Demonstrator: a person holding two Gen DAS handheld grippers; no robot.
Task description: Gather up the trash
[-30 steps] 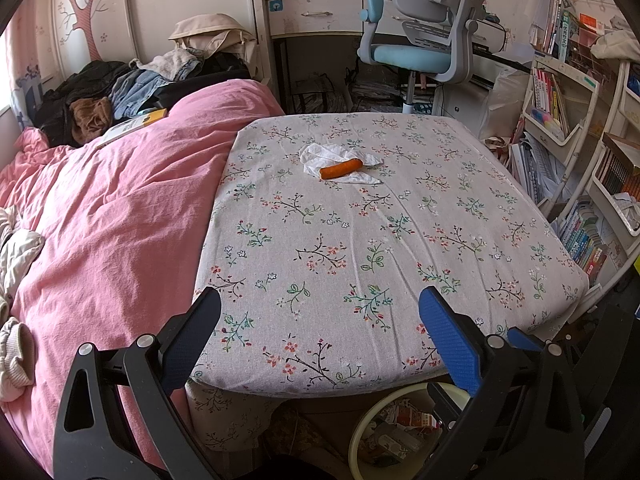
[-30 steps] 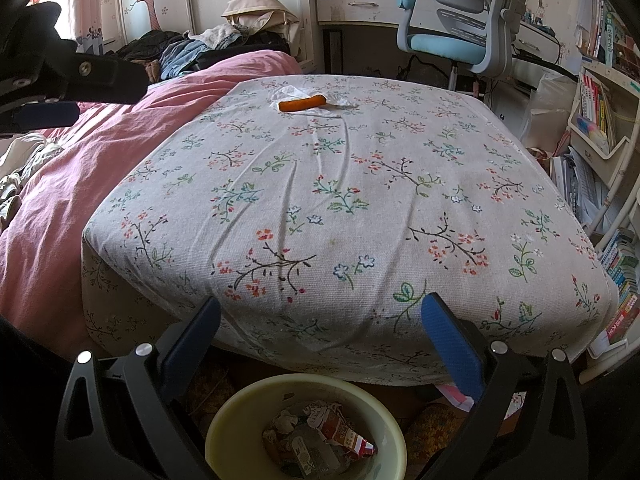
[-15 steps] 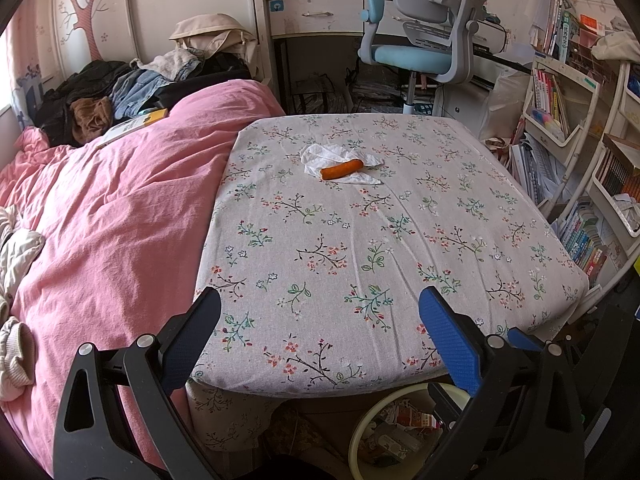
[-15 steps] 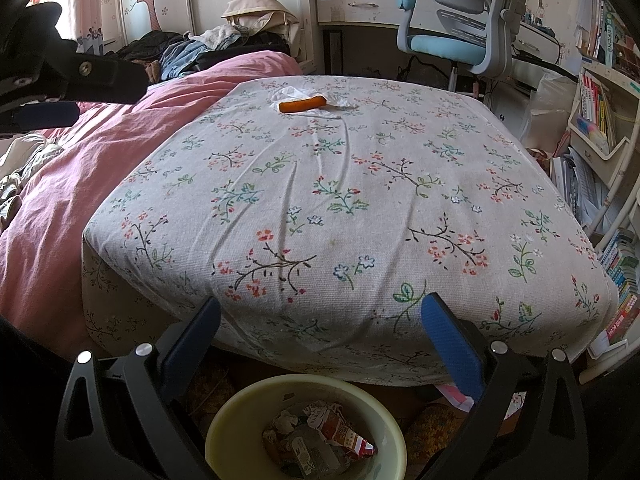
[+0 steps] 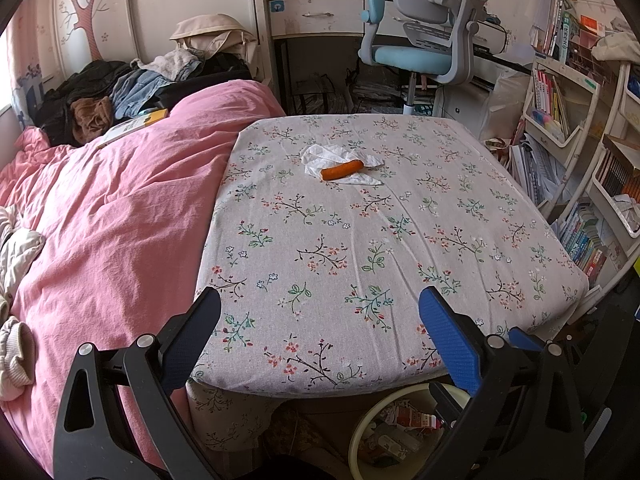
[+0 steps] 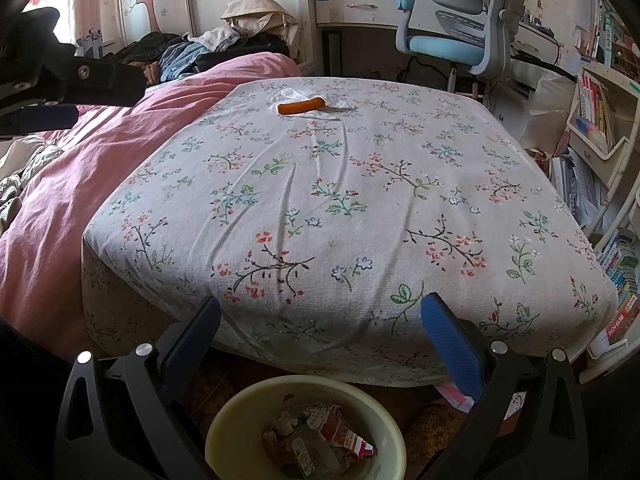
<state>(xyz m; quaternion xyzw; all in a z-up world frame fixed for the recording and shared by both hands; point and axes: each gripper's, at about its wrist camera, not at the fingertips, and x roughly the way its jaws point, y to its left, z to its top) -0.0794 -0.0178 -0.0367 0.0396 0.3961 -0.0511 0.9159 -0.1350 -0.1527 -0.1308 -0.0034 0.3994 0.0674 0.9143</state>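
Left gripper [image 5: 320,320] agape, no legible writing

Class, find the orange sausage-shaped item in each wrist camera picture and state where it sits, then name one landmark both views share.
Left wrist view: the orange item lies on white tissue, above centre, on the far half of the floral table.
Right wrist view: the orange item lies upper centre-left, near the table's far edge, on the tissue.
Shared landmark: the blue and grey desk chair behind the table.
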